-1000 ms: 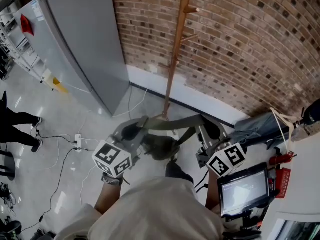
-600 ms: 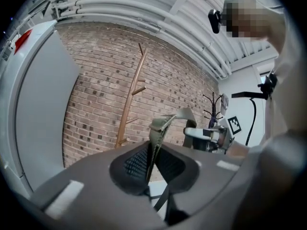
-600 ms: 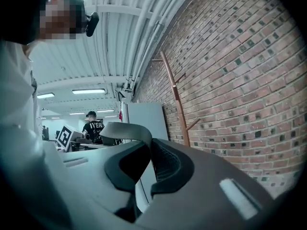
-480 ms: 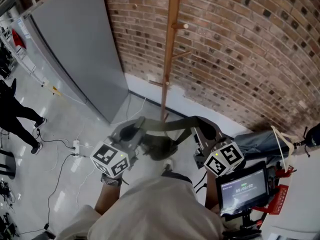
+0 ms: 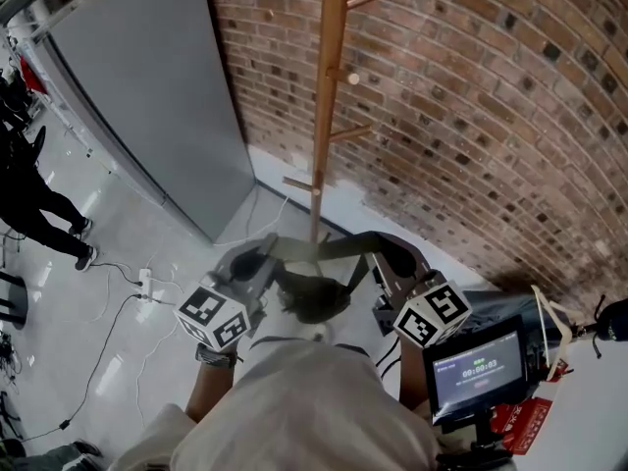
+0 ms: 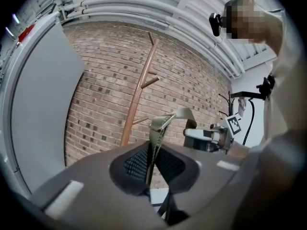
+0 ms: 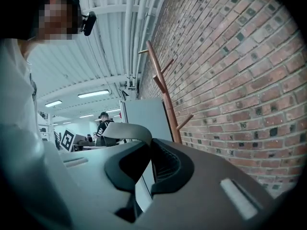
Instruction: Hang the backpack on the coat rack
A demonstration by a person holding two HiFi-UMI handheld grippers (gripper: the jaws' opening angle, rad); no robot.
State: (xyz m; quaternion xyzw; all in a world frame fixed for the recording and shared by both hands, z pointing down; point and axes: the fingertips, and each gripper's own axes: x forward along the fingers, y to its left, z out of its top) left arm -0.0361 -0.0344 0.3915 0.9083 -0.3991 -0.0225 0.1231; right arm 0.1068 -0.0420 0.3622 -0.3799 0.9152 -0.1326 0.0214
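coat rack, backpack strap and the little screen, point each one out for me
coat rack (image 5: 330,86), head view, on its upright wooden pole
backpack strap (image 5: 334,247), head view, on the middle of its flat grey span
screen (image 5: 479,369), head view, on the centre of its lit display

The coat rack (image 5: 325,96) is made of smooth wood and the wall (image 5: 491,116) of rough brick. The backpack strap (image 5: 329,248) is woven cloth, and the floor (image 5: 118,312) is finished glossy.
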